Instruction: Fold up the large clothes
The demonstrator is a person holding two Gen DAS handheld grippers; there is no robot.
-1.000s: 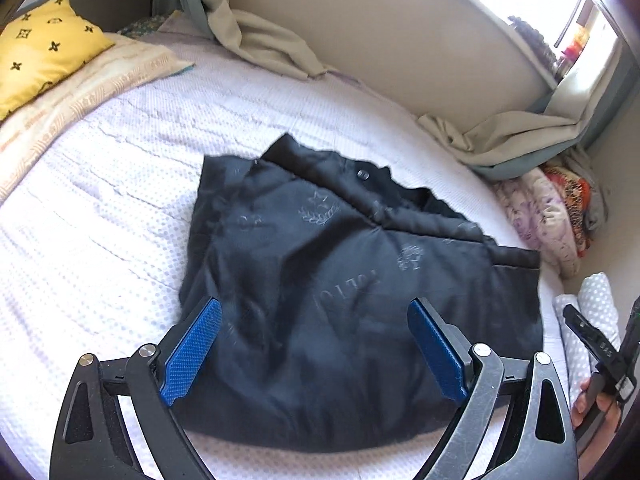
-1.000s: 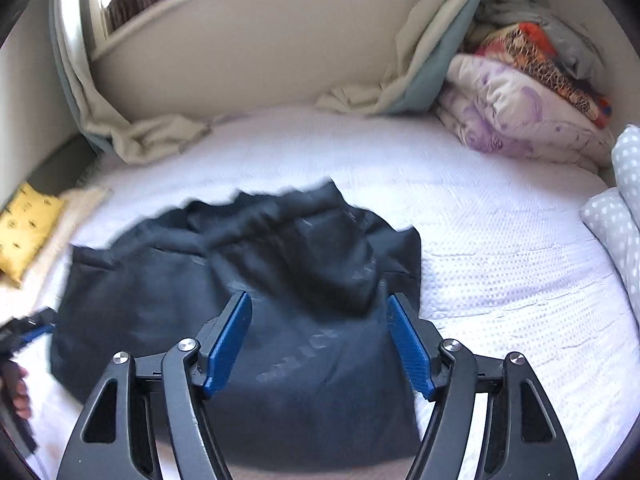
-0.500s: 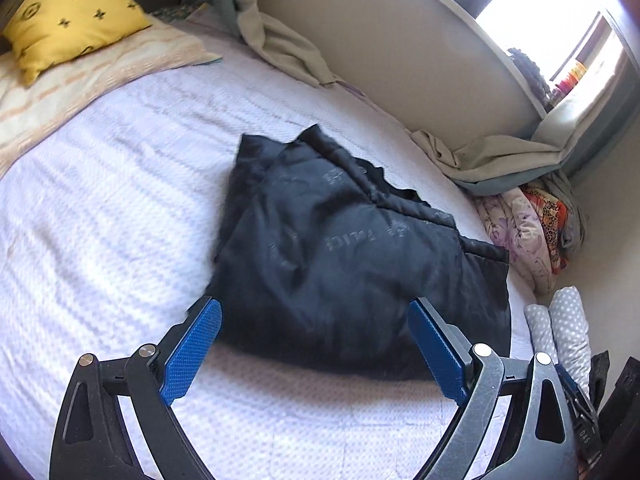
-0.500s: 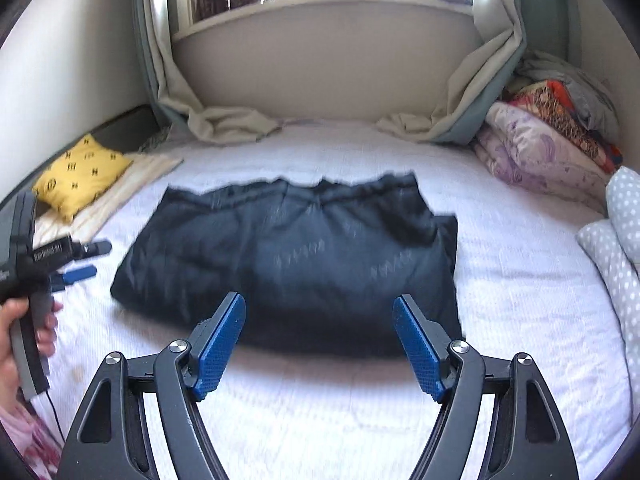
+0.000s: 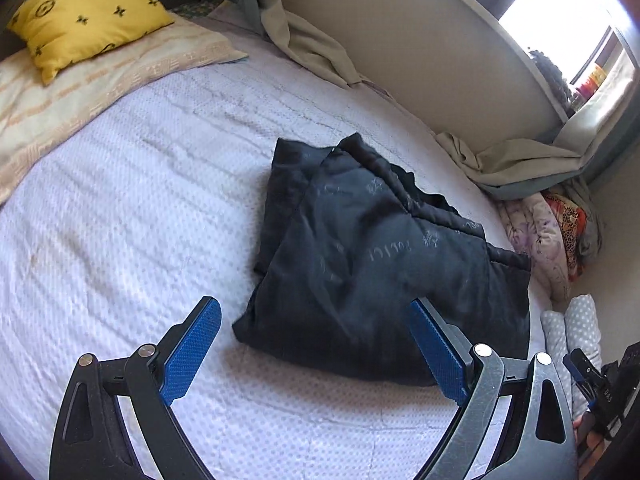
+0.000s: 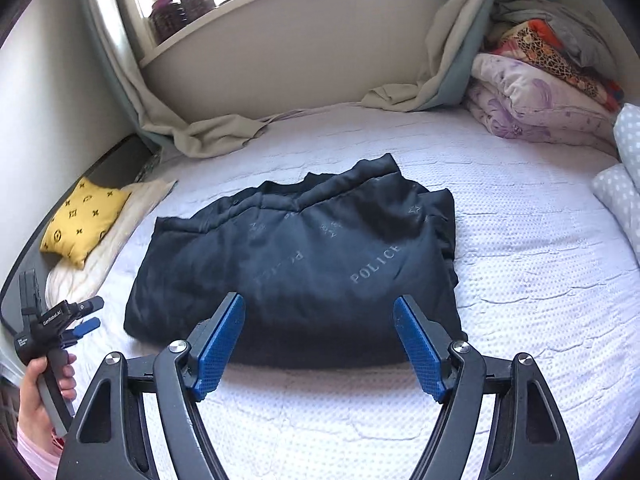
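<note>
A dark navy padded jacket (image 5: 372,264) with faint "POLICE" print lies folded into a rough rectangle in the middle of the white bed; it also shows in the right wrist view (image 6: 304,264). My left gripper (image 5: 314,320) is open and empty, held back above the jacket's near left corner. My right gripper (image 6: 320,318) is open and empty, held back above the jacket's near edge. The left gripper also shows at the far left of the right wrist view (image 6: 86,314), in a hand, apart from the jacket.
White dotted bedspread (image 6: 520,280) covers the bed. A yellow pillow (image 5: 86,12) on a beige cloth lies at one end. Folded blankets (image 6: 536,84) and dotted pillows (image 6: 620,192) lie at the other. Curtains (image 6: 208,132) drape onto the bed below the window wall.
Both grippers have pulled back and away from the jacket, so it looks smaller and farther. The jacket stays folded on the bed. Both grippers stay open.
</note>
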